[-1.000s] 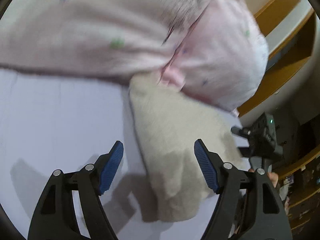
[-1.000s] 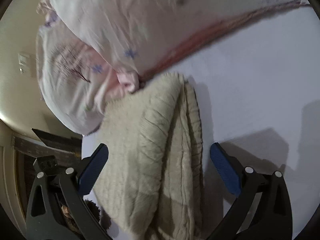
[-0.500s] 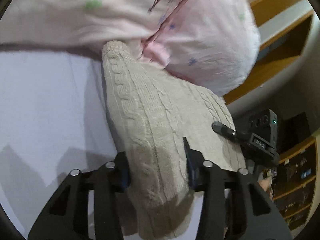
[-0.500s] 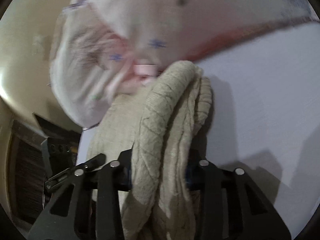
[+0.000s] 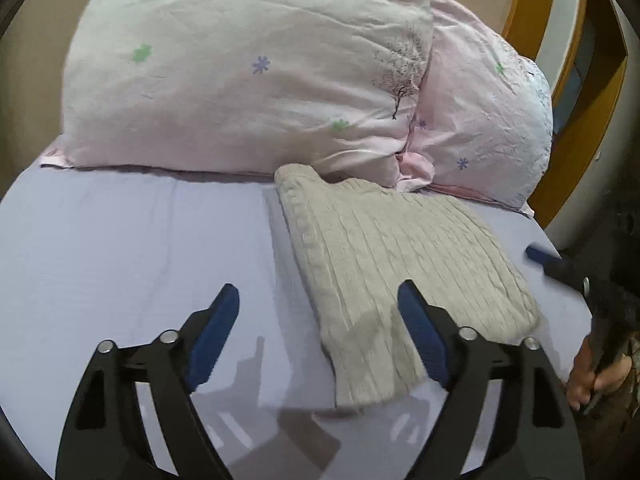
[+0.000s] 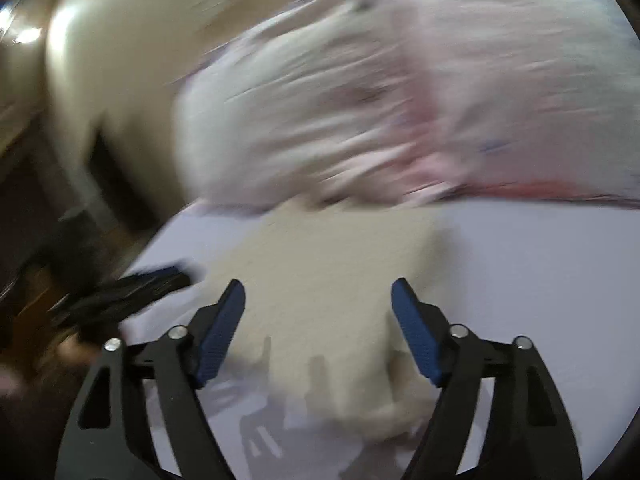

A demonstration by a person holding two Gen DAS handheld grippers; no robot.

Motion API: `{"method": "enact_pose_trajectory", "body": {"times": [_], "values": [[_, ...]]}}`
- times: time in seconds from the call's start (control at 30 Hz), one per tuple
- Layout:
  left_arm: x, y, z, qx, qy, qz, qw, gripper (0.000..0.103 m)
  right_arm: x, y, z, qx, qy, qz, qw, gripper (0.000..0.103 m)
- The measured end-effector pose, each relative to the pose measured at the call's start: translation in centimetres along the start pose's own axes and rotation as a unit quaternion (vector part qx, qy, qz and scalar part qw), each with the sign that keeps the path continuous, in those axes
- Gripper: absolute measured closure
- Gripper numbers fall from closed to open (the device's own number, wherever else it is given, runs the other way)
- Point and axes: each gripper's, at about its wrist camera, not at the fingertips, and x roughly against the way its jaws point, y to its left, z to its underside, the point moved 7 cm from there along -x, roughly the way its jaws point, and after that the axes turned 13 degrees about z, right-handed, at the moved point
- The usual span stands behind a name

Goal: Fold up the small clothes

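A folded beige cable-knit sweater [image 5: 396, 264] lies flat on the lilac bed sheet [image 5: 120, 248], its far corner tucked against the pillows. My left gripper [image 5: 320, 316] is open and empty, just in front of the sweater's near left corner. The right wrist view is blurred by motion; there the sweater [image 6: 332, 280] lies ahead of my right gripper [image 6: 318, 312], which is open and empty above its near edge. The right gripper's blue fingertip [image 5: 538, 256] shows at the right of the left wrist view.
Two pink flowered pillows [image 5: 248, 80] [image 5: 488, 120] stand along the head of the bed behind the sweater. A wooden headboard and shelf [image 5: 568, 60] rise at the right. The bed's right edge runs just past the sweater.
Both grippers were shut on the sweater half a second ago; both have let go, opened and drawn back. The sweater now lies flat on the sheet.
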Motion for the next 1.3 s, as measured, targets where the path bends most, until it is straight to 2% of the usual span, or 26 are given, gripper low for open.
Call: {"method": "enact_pose_trajectory", "body": {"times": [0.03,0.07,0.1,0.13,0.2,0.23,0.27,0.3,0.33,0.4,0.43,0.53,0.57,0.67,0.83,1.3], "values": [[0.2,-0.4,0.6,0.001,0.003,0.003,1.0000,0.018,-1.1,-0.3,0.4,0.003,0.017,0.031,0.999,0.026],[0.4,-1.0,1.4,0.003,0.009,0.009,0.9999,0.016,-2.7,-2.2,0.8,-0.003,0.042,0.099,0.994,0.026],[0.5,-1.4,2.2,0.004,0.015,0.012,0.9998,0.015,-3.3,-3.4,0.9,-0.017,0.052,0.112,0.992,0.032],[0.6,-1.7,3.0,0.003,0.021,0.010,0.9997,0.013,-3.5,-4.6,0.6,-0.049,0.045,0.106,0.992,0.036],[0.7,-2.3,4.0,-0.001,0.030,-0.006,0.9995,0.009,-2.1,-5.5,0.2,-0.079,0.035,0.097,0.992,0.038],[1.0,-2.3,4.5,-0.004,0.033,-0.014,0.9994,0.005,-1.0,-5.4,0.1,-0.077,0.023,0.107,0.991,0.036],[1.1,-2.4,5.0,-0.009,0.036,-0.030,0.9989,0.002,0.2,-5.6,0.2,-0.073,0.010,0.120,0.990,0.029],[1.1,-2.4,5.4,-0.013,0.038,-0.042,0.9983,0.001,1.8,-5.5,0.5,-0.070,-0.010,0.134,0.988,0.008],[0.9,-2.5,5.7,-0.015,0.040,-0.051,0.9978,0.001,2.8,-5.1,0.8,-0.069,-0.022,0.137,0.988,0.002],[0.3,-2.6,6.4,-0.014,0.054,-0.065,0.9963,0.001,4.1,-4.7,2.1,-0.074,-0.033,0.147,0.986,0.002],[0.1,-2.6,6.7,-0.012,0.060,-0.066,0.9959,0.001,4.3,-4.9,3.1,-0.077,-0.028,0.173,0.982,0.002],[-1.0,-2.7,7.6,-0.007,0.077,-0.064,0.9949,0.001,2.8,-5.3,5.5,-0.065,0.017,0.251,0.966,0.002],[-1.5,-2.7,7.8,-0.006,0.086,-0.068,0.9940,0.001,2.0,-5.0,6.0,-0.059,0.028,0.260,0.963,0.002],[-2.2,-2.8,8.3,-0.017,0.094,-0.081,0.9920,0.001,0.2,-4.4,7.0,-0.048,0.054,0.259,0.963,0.002],[-2.9,-2.5,8.8,-0.033,0.102,-0.114,0.9877,0.001,-1.8,-4.0,7.8,-0.025,0.090,0.296,0.951,0.002],[-2.9,-2.5,8.8,-0.040,0.105,-0.122,0.9861,0.001,-1.3,-3.8,8.4,-0.027,0.080,0.301,0.950,0.002]]}}
